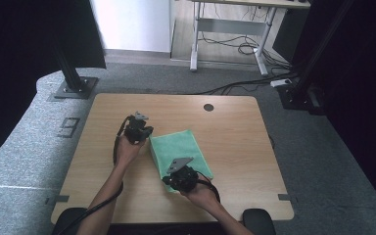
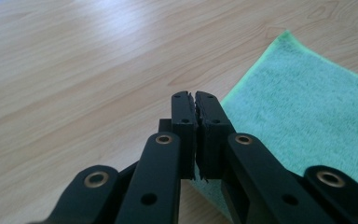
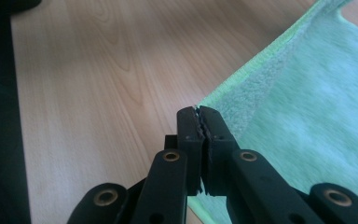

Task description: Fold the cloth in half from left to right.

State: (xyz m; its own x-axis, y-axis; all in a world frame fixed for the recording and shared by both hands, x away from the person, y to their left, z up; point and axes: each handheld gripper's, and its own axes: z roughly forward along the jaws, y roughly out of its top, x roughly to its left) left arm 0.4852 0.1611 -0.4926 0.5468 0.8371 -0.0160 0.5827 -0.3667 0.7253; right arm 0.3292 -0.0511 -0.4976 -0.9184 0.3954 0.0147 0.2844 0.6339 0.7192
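Green cloth (image 1: 181,154): folded flat, rectangular, near the middle of the wooden table (image 1: 235,132); long axis runs from the person's side toward the far edge, slightly slanted. Left gripper (image 1: 138,129): at the cloth's far left corner, jaws pressed together, nothing visibly between. Right gripper (image 1: 180,177): over its near edge, jaws likewise together

High view: soft, even daylight from the bright doorway (image 1: 132,24) at the back — that patch blown out, dark curtains (image 1: 362,98) at both sides nearly black, slight bowing at the edges. Table (image 1: 225,127) evenly lit, shadows faint. Both gripper views: pale glare on the far wood, green cloth (image 3: 317,107) soft and smeared — near black jaws fairly sharp.
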